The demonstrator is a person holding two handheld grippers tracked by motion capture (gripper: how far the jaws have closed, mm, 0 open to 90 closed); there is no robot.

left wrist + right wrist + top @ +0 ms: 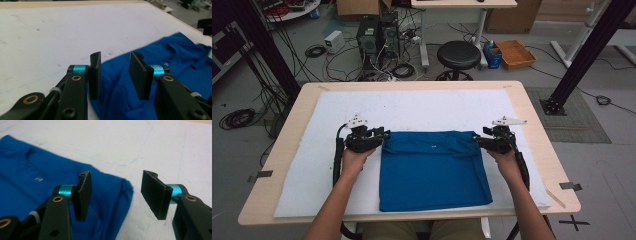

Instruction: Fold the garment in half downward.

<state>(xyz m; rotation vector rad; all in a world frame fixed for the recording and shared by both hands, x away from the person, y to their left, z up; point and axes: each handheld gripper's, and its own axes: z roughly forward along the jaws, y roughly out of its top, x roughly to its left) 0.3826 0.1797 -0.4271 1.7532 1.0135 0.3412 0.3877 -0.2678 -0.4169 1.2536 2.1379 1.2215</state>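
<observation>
A blue folded shirt (432, 170) lies flat on the white mat, its far edge between my two grippers. My left gripper (382, 135) hovers at the shirt's far left corner; in the left gripper view (115, 75) its jaws stand open over the blue cloth (175, 57) with nothing between them. My right gripper (479, 141) is at the far right corner. In the right gripper view (116, 195) it is wide open, and the shirt's corner (117, 192) sits below the gap. A small white label (38, 179) shows on the shirt.
The white mat (422, 107) covers a light wooden table (532, 120). Beyond the far edge stand a black stool (458, 55), computer towers (377, 35) with cables, and an orange box (515, 53). A black frame post (587, 50) rises at the right.
</observation>
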